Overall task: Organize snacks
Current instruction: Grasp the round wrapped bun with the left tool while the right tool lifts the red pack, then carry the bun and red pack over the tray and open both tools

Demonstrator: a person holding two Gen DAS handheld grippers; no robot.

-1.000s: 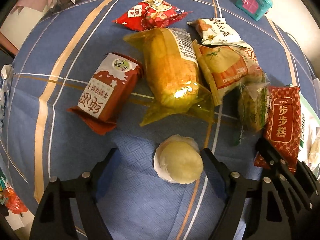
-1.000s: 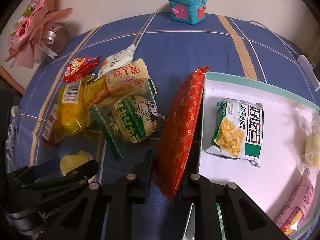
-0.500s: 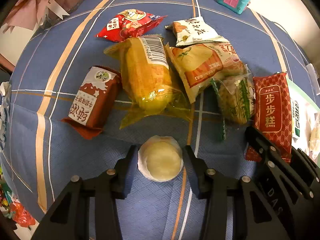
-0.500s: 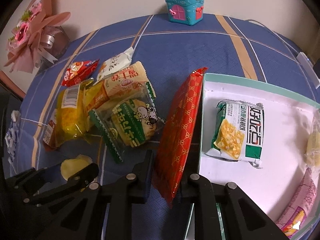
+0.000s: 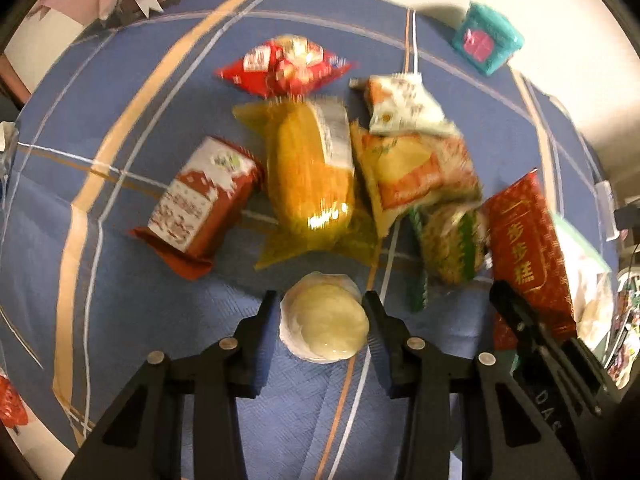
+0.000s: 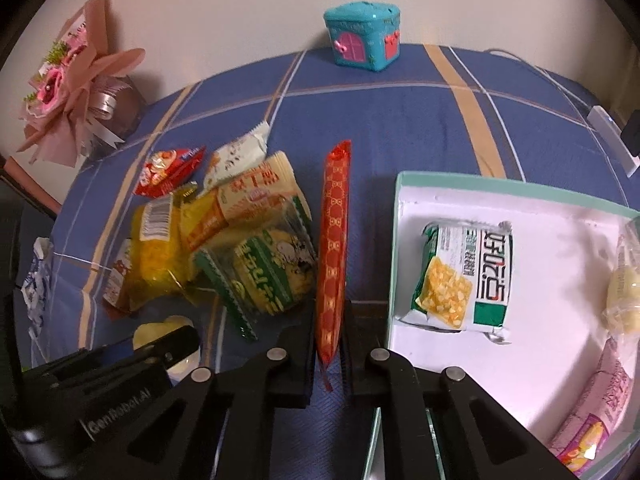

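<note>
2 hand-held grippers work over a table covered in a blue plaid cloth [image 6: 380, 120]. The left gripper [image 5: 322, 320] has its jaws closing on a round pale pastry [image 5: 326, 328] in clear wrap, near the front edge of the table; the fingers touch both its sides. The right gripper [image 6: 330, 344] is clamped narrow on a long red packet [image 6: 332, 248], held on edge just beside the left wall of a white box [image 6: 396, 248] at the table's right side. The box already holds a green-and-white packet [image 6: 468, 276] and other snacks. A loose pile of snacks [image 6: 240, 248] lies mid-table.

Risks, as I judge them: the soft pastry could be squashed or slip from its slick wrap if squeezed off-centre. The red packet, pinched at 1 end, may droop and catch the box wall. The 2 grippers sit close together and could collide.
</note>
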